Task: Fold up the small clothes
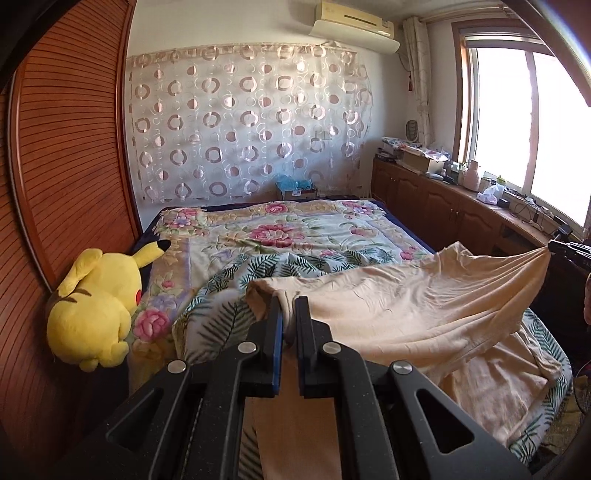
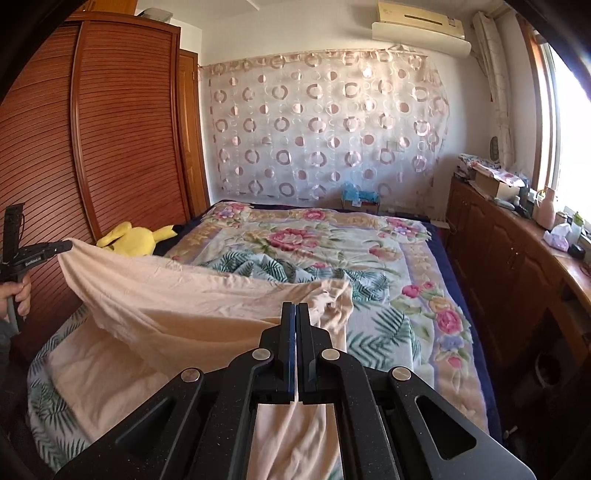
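Left wrist view: left gripper and right gripper each clamp pale peach cotton garment, stretched above near edge of floral-quilted bed. Spreading step; lowering flat likely next.

Bed carries floral blanket, leaf-print sheet, plush toy

Yellow Pikachu plush on floral bedspread against louvred wooden wardrobe. Circle-patterned sheer curtain under air conditioner. Cluttered wooden cabinet beneath window; possibly tissue bag on top.
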{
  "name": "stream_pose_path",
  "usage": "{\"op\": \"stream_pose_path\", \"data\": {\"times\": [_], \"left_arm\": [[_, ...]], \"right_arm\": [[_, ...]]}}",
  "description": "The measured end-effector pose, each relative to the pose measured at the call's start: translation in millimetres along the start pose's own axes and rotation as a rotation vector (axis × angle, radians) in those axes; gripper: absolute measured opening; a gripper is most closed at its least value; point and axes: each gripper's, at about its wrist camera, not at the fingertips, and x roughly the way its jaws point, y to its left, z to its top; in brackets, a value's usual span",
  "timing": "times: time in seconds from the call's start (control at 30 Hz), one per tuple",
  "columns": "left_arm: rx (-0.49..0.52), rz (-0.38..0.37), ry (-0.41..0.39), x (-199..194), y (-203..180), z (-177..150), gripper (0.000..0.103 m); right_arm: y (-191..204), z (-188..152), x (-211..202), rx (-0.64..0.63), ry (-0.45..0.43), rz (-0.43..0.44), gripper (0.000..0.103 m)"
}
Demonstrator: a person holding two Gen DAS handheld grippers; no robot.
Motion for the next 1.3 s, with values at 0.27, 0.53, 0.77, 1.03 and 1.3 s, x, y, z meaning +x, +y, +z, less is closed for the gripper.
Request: {"op": "stream_pose_path", "data": {"times": [0.27, 0.53, 0.77, 1.03, 1.3], "left_arm": [[-0.049, -0.011, 0.061, -32.8, -2.3, -61.4, 0.007], [-0.056, 0.024, 0.186, -11.0, -6.6, -107.0, 0.007], [-0.046, 0.033, 0.192, -12.6, -10.2, -112.2, 0.032], [-0.051, 0.004, 0.213, -7.0, -10.2, -116.6, 0.080], [-0.049, 0.056, 0.271, 10.1, -9.5, -128.5, 0.080]], "right_arm": [[5.3, -70.9, -45.9, 0.035, 0.075, 0.020, 0.000], [-2.1, -113.0, -13.9, 0.112, 0.190, 0.029, 0.000], [7.9, -92.5, -3.6, 0.068, 0.182, -0.040, 0.008], [24.0, -102.1, 16.4, 0.045, 0.136, 0.008, 0.054], [40.7, -115.1, 80.1, 0.027, 0.255, 0.029, 0.054]]}}
